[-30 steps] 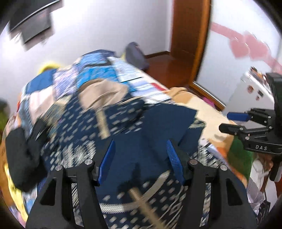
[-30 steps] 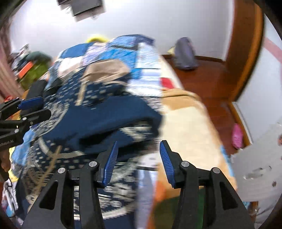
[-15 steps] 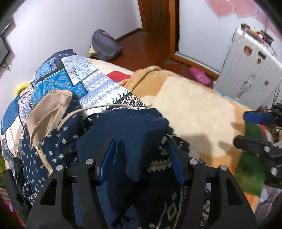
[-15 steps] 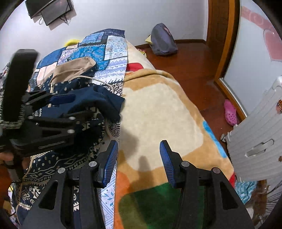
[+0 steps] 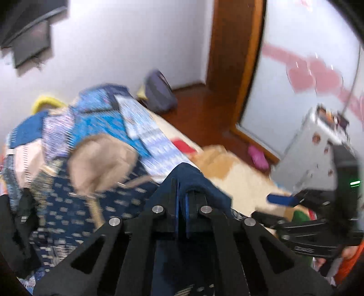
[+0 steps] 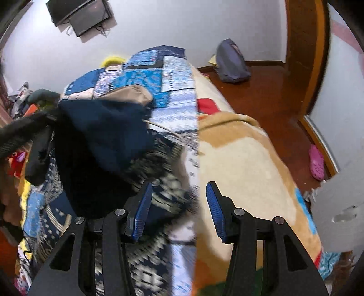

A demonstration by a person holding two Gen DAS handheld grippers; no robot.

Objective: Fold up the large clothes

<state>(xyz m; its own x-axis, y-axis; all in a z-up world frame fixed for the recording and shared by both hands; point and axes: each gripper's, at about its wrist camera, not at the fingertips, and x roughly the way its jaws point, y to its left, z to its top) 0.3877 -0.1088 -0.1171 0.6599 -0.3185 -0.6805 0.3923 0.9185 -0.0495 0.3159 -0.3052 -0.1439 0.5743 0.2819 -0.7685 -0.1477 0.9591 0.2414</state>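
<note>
A large navy garment (image 6: 102, 136) with a white pattern lies on the bed. My left gripper (image 5: 183, 202) is shut on a fold of its plain navy cloth (image 5: 195, 179) and holds it lifted above the bed. In the right wrist view the lifted cloth hangs at the left, with the left gripper (image 6: 29, 127) behind it. My right gripper (image 6: 178, 208) is open and empty, above the patterned edge of the garment (image 6: 163, 182) and the beige blanket (image 6: 238, 164). It also shows at the right of the left wrist view (image 5: 279, 205).
A tan bag (image 5: 102, 159) lies on the blue patchwork quilt (image 6: 159, 77). A grey backpack (image 6: 229, 61) and a pink shoe (image 6: 316, 161) lie on the wooden floor. A white suitcase (image 5: 318, 145) stands at the right. A screen (image 6: 79, 13) hangs on the wall.
My left gripper has shut on the navy cloth and lifted it. The right gripper has stayed open and moved left toward the garment's edge.
</note>
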